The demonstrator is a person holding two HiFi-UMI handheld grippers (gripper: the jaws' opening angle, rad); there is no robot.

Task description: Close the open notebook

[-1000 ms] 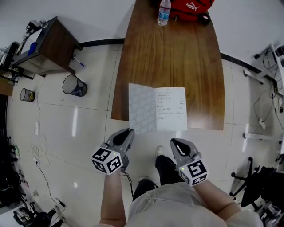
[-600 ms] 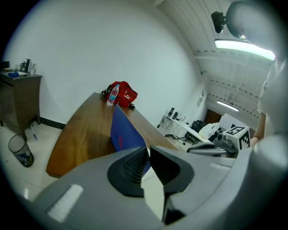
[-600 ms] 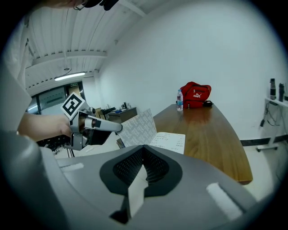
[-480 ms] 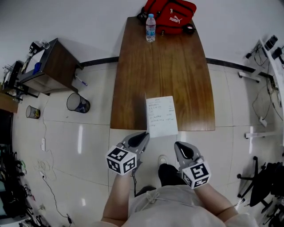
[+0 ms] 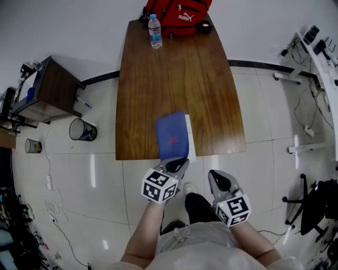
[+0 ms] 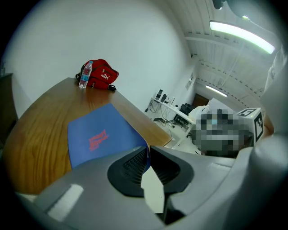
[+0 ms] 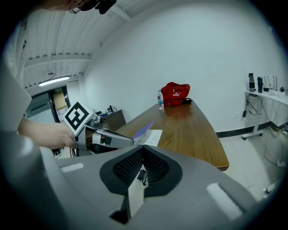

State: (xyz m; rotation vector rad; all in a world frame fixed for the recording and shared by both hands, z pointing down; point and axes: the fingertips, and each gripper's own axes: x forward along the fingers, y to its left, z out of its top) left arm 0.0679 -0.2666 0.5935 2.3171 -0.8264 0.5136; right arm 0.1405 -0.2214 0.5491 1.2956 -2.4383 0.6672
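Observation:
The notebook lies at the near edge of the wooden table (image 5: 211, 89). Its blue cover (image 5: 171, 135) (image 6: 101, 137) is folded over the written white page (image 5: 190, 138), and a strip of that page shows along its right side. My left gripper (image 5: 177, 163) (image 6: 147, 151) is shut on the cover's near edge. In the right gripper view the cover (image 7: 144, 129) slants a little above the page (image 7: 150, 137), with the left gripper (image 7: 130, 141) at its edge. My right gripper (image 5: 215, 177) (image 7: 143, 151) hangs off the table to the right, shut and holding nothing.
A red bag (image 5: 178, 16) and a water bottle (image 5: 155, 31) stand at the table's far end. On the floor to the left are a black mesh bin (image 5: 83, 129) and a dark side cabinet (image 5: 47, 89). The person's legs and shoe (image 5: 189, 190) are below the grippers.
The cover has swung from lying open at the left over onto the white page, so its blue outside now shows. My left gripper moved right with it; the right one shifted slightly.

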